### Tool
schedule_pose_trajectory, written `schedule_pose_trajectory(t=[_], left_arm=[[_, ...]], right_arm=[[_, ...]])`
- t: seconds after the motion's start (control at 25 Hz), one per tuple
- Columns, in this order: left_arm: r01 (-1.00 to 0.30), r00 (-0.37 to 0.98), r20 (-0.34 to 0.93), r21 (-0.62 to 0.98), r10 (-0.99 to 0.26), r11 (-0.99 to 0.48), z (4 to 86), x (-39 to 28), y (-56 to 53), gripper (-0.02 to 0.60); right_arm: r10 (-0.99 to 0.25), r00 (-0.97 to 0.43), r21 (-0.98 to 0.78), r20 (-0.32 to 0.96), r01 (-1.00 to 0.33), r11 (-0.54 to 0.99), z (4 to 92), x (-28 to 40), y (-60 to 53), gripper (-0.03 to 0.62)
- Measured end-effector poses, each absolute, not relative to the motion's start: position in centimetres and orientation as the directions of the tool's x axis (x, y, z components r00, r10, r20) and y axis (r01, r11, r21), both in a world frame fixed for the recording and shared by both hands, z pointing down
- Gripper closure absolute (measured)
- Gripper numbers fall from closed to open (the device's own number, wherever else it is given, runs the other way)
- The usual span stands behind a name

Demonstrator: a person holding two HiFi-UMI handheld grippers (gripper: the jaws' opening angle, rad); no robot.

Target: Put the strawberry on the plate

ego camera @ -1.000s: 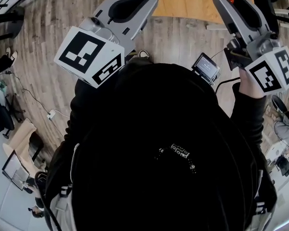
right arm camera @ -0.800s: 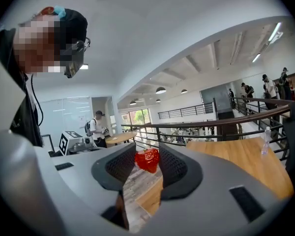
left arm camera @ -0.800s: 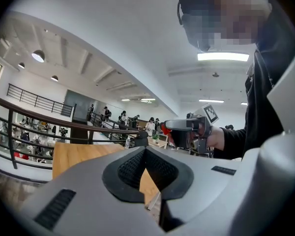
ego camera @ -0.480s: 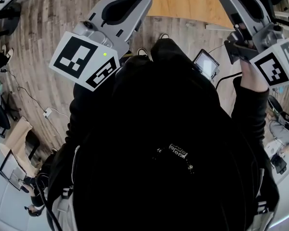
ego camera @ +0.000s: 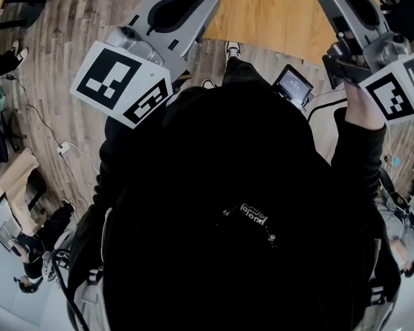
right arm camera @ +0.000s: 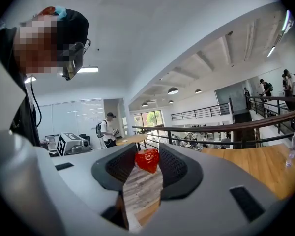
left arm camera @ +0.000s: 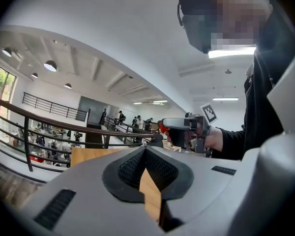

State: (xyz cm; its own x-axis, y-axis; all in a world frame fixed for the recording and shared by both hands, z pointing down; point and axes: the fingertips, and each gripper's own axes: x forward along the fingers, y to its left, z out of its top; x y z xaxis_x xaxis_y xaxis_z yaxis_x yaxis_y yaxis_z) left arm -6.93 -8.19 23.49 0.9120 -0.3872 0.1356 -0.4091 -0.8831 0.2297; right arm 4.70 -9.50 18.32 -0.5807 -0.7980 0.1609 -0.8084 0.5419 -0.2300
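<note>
Wooden surface [ego camera: 269, 12] now closer ahead of both claws than in earlier frame. Left claw [left arm camera: 145, 152] closed, empty. Right claw [right arm camera: 148, 156] gripping strawberry [right arm camera: 147, 161] between tips. Plate not visible; probably on surface ahead.

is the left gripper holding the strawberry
No, the strawberry is pinched in the fingers of the right gripper; the left gripper is shut on nothing.

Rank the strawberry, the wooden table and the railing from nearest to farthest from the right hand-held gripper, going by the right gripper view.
1. strawberry: gripped in the jaws of the right hand-held gripper.
2. wooden table: lower right, just ahead.
3. railing: behind the table, running across the view.
</note>
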Motion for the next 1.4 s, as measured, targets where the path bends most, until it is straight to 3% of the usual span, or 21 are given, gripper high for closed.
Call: schedule_pose_trajectory(t=[0.48, 1.4], left_arm=[[-0.431, 0.902, 0.141, 0.228, -0.408, -0.873, 22.4, -1.6, -15.4, 0.586], [-0.47, 0.863, 0.344, 0.274, -0.37, -0.839, 25.8, 6.9, -20.4, 0.586]], right_arm=[[-0.776, -0.606, -0.252, 0.176, -0.789, 0.56, 18.9, 9.8, -17.1, 0.439], [-0.754, -0.641, -0.443, 0.144, -0.723, 0.53, 25.9, 18.4, -23.3, 0.439]])
